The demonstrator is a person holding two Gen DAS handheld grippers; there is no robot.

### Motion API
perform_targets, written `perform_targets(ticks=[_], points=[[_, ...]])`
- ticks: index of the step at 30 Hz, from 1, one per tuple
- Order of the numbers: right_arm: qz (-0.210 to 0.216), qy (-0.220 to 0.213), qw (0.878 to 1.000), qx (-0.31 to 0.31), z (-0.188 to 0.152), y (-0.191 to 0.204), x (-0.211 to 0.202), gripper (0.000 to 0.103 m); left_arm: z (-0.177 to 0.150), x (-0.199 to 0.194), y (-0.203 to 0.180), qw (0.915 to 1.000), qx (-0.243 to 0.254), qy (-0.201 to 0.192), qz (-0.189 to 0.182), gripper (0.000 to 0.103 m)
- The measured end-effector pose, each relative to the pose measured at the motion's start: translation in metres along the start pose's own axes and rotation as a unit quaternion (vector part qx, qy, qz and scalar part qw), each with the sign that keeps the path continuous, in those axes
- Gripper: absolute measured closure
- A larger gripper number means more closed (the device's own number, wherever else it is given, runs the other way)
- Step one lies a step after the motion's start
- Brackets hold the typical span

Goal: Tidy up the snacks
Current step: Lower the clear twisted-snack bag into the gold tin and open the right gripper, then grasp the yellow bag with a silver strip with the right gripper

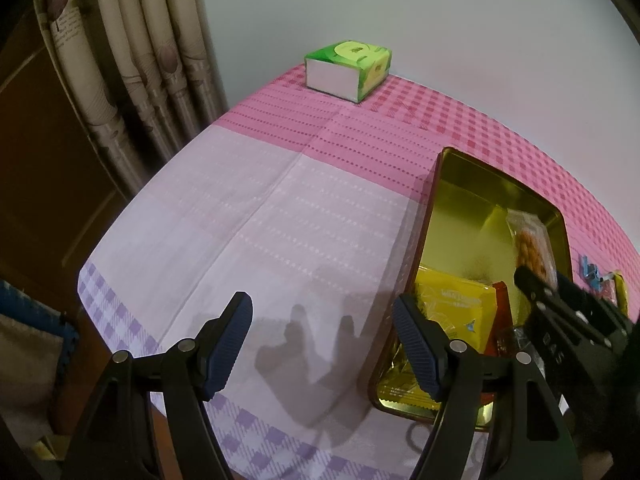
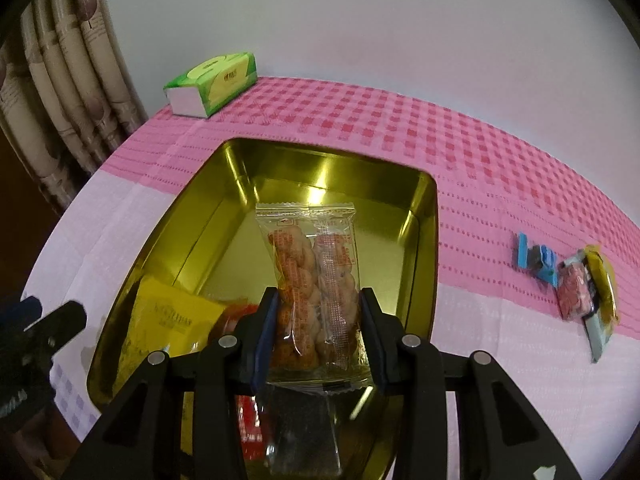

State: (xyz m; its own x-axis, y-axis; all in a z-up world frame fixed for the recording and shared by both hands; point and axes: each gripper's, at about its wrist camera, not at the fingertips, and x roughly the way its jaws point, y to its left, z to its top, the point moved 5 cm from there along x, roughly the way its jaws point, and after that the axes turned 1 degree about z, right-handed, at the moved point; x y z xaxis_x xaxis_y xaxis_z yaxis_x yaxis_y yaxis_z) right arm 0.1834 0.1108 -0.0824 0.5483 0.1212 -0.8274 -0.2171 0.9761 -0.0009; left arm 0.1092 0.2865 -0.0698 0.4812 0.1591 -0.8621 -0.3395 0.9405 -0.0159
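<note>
Between the right claw (image 2: 319,322), a clear packet (image 2: 314,280) of twisted golden-brown snacks.

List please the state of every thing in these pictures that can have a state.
Gold tin: open, partly filled.
Clear twist-snack packet: sealed, gripped above the tin.
Yellow packet: lying in the tin.
Tissue box: lying flat.
Loose snacks: outside the tin.
Left gripper: open, empty.
Right gripper: shut on the packet.

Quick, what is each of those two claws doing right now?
Left gripper: open, holding nothing, above the tablecloth.
Right gripper: closed on a clear packet of twisted orange snacks, above the gold tin.
</note>
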Motion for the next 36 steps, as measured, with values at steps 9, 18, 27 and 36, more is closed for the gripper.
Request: perform_targets(ticks=[9,18,27,36], points=[[-0.012,0.024,1.0,0.014,-0.004,-0.002,0.015,0.067,0.001,0.001,0.001,1.0,-0.001,0.003,-0.001,0.03],[-0.043,0.041,0.998,0.037,-0.015,-0.007,0.014,0.067,0.002,0.003,0.002,1.0,-0.001,0.005,0.003,0.03],[-0.048,0.044,0.997,0.04,-0.017,-0.006,0.011,0.065,0.001,0.005,0.002,1.0,0.0,0.006,0.004,0.03],[-0.028,0.032,0.998,0.037,-0.017,-0.004,0.002,0.053,0.001,0.006,0.001,1.0,0.003,0.005,0.007,0.03]])
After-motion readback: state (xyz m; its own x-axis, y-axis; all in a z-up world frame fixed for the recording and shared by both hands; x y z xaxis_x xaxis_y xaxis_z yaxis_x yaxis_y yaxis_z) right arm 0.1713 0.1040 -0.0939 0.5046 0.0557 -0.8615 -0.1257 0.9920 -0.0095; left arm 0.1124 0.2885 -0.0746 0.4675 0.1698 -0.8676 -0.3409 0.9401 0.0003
